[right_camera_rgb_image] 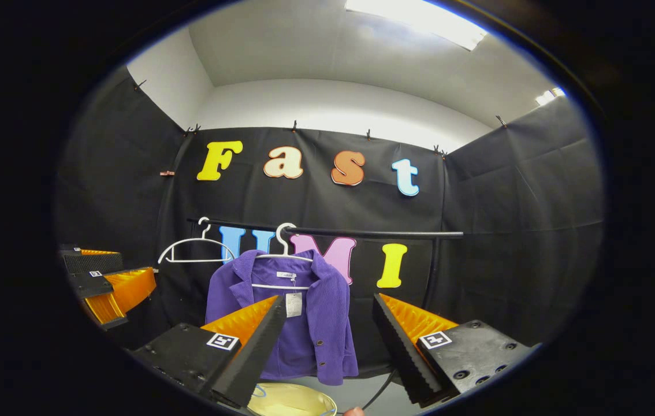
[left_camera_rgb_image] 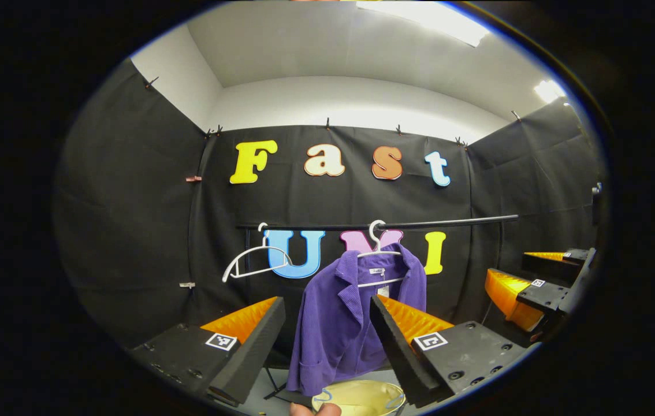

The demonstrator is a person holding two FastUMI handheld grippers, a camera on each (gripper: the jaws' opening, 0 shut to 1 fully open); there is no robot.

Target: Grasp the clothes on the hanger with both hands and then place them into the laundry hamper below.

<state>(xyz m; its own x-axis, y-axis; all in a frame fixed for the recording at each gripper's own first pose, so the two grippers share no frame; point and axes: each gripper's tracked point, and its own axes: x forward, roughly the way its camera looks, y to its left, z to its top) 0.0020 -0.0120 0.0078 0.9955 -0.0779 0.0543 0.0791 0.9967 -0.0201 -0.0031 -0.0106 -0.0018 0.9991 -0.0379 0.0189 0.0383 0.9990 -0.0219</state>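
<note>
A purple corduroy jacket hangs on a white hanger from a black rail. Below it stands a pale yellow hamper. My left gripper is open, its black and orange fingers on either side of the jacket but well short of it. My right gripper is open too, with the jacket's right half seen between its fingers, some way off. The right gripper also shows at the right of the left gripper view, and the left gripper at the left of the right gripper view.
An empty white hanger hangs on the rail to the left of the jacket. A black stand leg and a cable lie on the grey floor by the hamper. Black cloth walls close the booth on three sides.
</note>
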